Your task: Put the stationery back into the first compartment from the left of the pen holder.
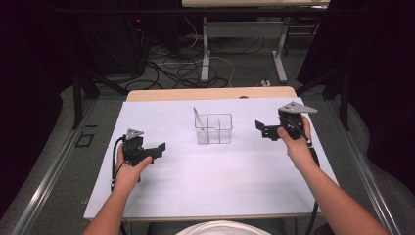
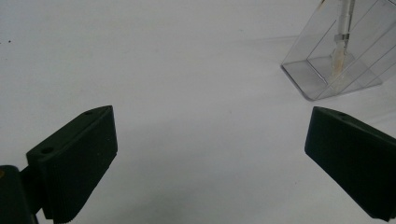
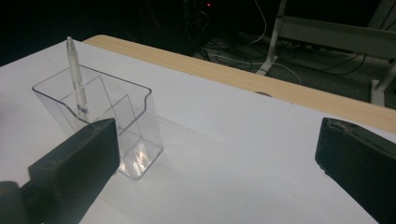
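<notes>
A clear plastic organiser box [image 1: 214,129] with inner dividers stands upright near the middle of the white table top [image 1: 205,166]. A pale translucent pen [image 1: 197,120] leans in its left compartment. In the right gripper view the box [image 3: 135,126] and pen [image 3: 76,77] sit at left, beyond the left jaw. The left gripper view has the box [image 2: 341,56] at upper right with the pen [image 2: 342,35] inside. My left gripper [image 1: 160,148] rests low at the left, open and empty. Held right of the box, my right gripper [image 1: 261,128] is open with nothing in it.
The white sheet covers a wooden table whose far edge [image 1: 210,93] shows bare wood. Behind it on the floor lie tangled cables [image 1: 186,68] and a second table's white legs [image 1: 205,54]. Metal rails [image 1: 54,166] run along both sides.
</notes>
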